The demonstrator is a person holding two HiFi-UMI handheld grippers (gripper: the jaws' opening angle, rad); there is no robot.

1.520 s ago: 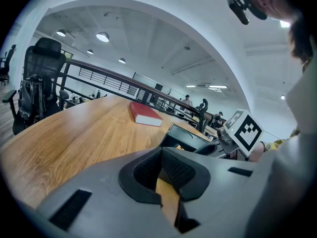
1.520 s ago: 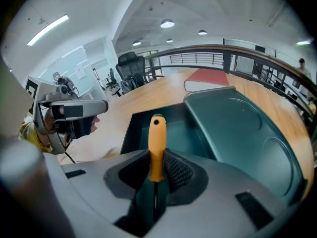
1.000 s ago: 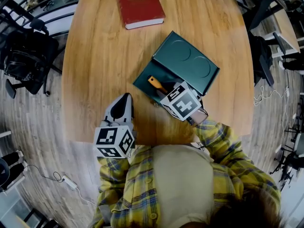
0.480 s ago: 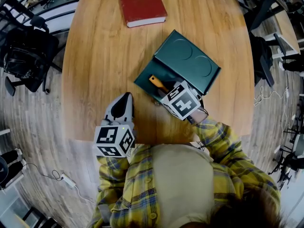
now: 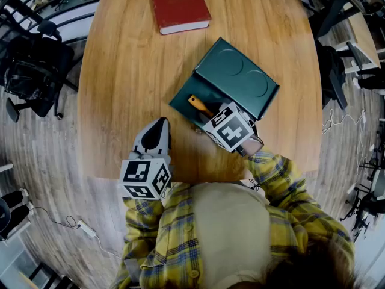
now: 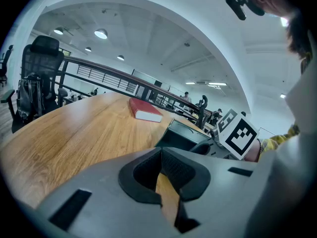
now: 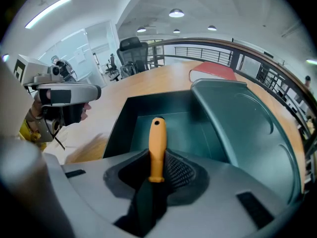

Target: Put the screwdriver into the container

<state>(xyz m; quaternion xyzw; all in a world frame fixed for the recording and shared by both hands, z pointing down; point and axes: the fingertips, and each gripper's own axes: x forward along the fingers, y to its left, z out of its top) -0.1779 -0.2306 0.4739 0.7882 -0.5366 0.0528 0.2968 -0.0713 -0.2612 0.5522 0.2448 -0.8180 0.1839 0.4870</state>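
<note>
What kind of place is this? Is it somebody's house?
Probably not a house. It looks like a big open office, maybe on an upper level. A black office chair stands by the wooden table, a long metal railing runs past it, and round ceiling lights hang overhead.

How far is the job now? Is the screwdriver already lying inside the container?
Not yet. Done: the container stands open with its lid up, and the screwdriver is off the table. In hand: the right gripper is shut on it, with the orange handle reaching over the open box. Left: lower it in and open the fingers. The left gripper is shut and holds nothing.
</note>
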